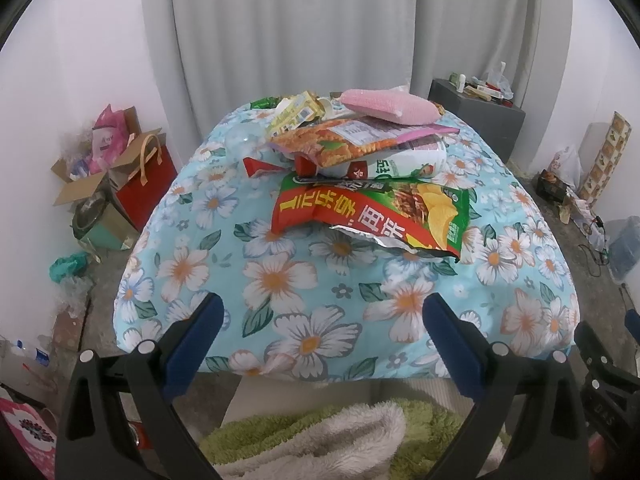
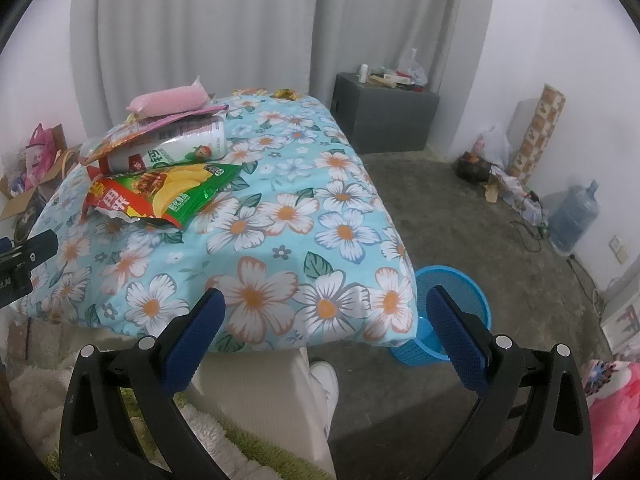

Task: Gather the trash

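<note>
Both of your tongs stand released with nothing between the blue pads: the left tongs hang over the near edge of the counter under its floral cloth, and the right tongs hang over its near right corner. The trash sits in one heap toward the far left of the counter: the green-and-red chip bag lies nearest you, with a white drink can on its side just behind it, an orange snack bag resting on the can, and a pink packet on top at the back. The blue wastebasket stands on the floor just beside the near right corner. Start with the chip bag, since it looks free of the pile; pinch its torn silver mouth rather than the puffed middle, which would likely slip. Lift slowly, because the can may roll once the stack is disturbed.
</note>
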`<state>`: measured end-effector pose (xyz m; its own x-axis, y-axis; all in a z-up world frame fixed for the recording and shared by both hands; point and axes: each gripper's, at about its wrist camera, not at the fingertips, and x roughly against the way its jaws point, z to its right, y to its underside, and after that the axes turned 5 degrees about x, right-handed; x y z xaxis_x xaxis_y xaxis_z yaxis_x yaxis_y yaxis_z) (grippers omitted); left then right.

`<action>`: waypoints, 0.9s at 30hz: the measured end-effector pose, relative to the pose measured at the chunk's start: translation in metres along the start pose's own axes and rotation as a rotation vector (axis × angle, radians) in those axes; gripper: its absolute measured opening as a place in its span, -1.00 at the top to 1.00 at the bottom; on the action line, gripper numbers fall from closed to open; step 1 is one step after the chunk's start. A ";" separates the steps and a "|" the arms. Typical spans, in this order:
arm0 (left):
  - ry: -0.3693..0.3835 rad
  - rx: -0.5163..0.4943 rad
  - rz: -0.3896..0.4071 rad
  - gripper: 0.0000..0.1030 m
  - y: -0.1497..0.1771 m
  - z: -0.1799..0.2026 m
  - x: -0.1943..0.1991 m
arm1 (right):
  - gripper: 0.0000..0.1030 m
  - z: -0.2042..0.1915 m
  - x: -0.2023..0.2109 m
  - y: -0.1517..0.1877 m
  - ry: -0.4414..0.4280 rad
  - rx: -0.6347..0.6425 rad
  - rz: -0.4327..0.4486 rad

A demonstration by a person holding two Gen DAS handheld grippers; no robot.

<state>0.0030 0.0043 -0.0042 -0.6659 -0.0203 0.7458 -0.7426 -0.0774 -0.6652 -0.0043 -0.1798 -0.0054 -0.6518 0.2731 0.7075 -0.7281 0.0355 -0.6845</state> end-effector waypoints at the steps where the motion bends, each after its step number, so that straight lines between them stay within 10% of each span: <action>1: -0.001 -0.001 0.001 -0.89 0.000 0.000 0.000 | -0.87 0.000 0.000 0.000 0.001 0.000 0.000; 27: -0.003 -0.003 0.004 -0.89 -0.001 0.001 0.001 | -0.87 -0.001 0.000 0.000 -0.008 -0.002 -0.002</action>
<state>0.0036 0.0037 -0.0028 -0.6683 -0.0238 0.7435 -0.7405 -0.0747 -0.6679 -0.0043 -0.1793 -0.0054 -0.6522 0.2657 0.7099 -0.7288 0.0379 -0.6837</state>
